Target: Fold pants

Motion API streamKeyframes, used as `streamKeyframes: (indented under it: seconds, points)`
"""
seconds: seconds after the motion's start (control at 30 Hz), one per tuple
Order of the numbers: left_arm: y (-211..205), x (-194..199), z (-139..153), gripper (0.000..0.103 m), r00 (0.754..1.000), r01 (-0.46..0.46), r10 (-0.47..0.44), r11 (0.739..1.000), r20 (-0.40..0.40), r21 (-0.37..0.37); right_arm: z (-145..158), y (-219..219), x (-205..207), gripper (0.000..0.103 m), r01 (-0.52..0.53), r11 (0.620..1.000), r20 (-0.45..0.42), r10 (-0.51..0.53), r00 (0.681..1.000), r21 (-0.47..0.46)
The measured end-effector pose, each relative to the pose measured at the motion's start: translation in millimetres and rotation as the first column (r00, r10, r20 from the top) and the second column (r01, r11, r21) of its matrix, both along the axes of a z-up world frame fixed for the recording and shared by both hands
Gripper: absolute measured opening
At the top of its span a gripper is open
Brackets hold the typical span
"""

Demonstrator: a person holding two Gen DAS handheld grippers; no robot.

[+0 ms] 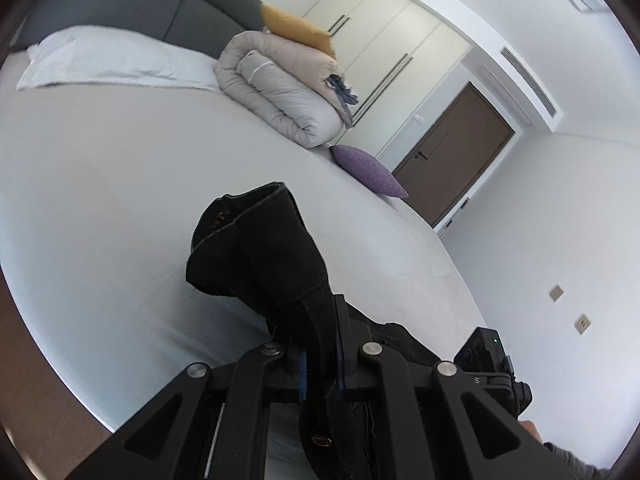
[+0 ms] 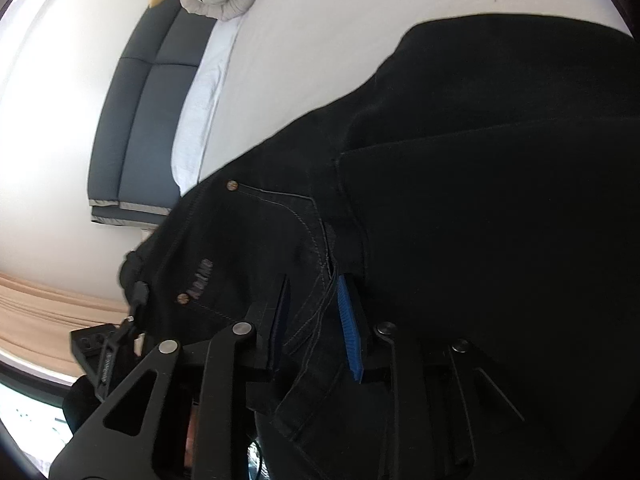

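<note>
While both grippers pinch, black denim pants (image 2: 460,200) bunch.

The left gripper (image 1: 318,344) has its jaws closed on a bunched fold of the black pants (image 1: 260,252). The right gripper (image 2: 314,320) likewise clamps the cloth near a seam, its jaws pressed against denim.

A white bed (image 1: 100,200) carries a rolled duvet (image 1: 280,92), a mustard pillow (image 1: 296,28) on top, and a purple cushion (image 1: 368,172) beside; a brown door (image 1: 456,152) stands beyond.
</note>
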State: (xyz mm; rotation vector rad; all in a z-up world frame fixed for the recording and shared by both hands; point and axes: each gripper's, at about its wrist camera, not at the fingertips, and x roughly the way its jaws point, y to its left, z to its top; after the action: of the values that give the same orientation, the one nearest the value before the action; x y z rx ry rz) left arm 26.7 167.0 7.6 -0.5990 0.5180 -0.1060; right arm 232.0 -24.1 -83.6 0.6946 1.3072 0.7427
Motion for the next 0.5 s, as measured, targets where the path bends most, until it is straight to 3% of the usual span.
streamKeyframes:
  seconds: [0.03,0.07,0.13,0.2,0.3,0.4,0.5]
  points:
    - [-8.2,1.0,5.3,0.01,1.0,0.018,-0.019,0.999,0.008,0.036,-6.9,-0.7,2.2,0.001,0.007,1.0,-0.02,-0.007,1.0,-0.019]
    - [-19.3,1.2,11.3,0.01,0.999,0.04,-0.042,0.996,0.019,0.082,-14.3,-2.9,2.6,0.0,0.023,0.999,-0.035,-0.024,0.999,-0.024]
    - [-40.7,1.3,21.3,0.01,0.995,0.083,-0.091,0.983,0.039,0.166,-25.2,-9.8,2.8,0.0,0.044,0.999,-0.047,-0.043,0.998,0.02]
    - [-63.7,1.4,29.5,0.01,0.989,0.126,-0.142,0.962,0.049,0.244,-23.2,-7.9,-0.8,0.0,0.041,0.999,-0.006,-0.041,0.999,-0.006]
    - [-103.0,3.7,37.5,0.01,0.972,0.197,-0.229,0.917,0.054,0.346,-20.8,-6.6,-3.3,0.0,0.034,0.999,0.026,-0.034,0.999,-0.023]
    - [-137.4,3.4,38.6,0.01,0.952,0.263,-0.304,0.874,0.037,0.409,-20.6,-15.0,-5.2,0.0,0.03,0.999,0.022,-0.031,0.999,0.041]
    - [-169.5,-2.1,36.7,0.01,0.929,0.315,-0.369,0.811,0.013,0.494,-10.3,-50.8,-12.9,0.015,0.098,0.986,0.04,-0.105,0.994,0.137]
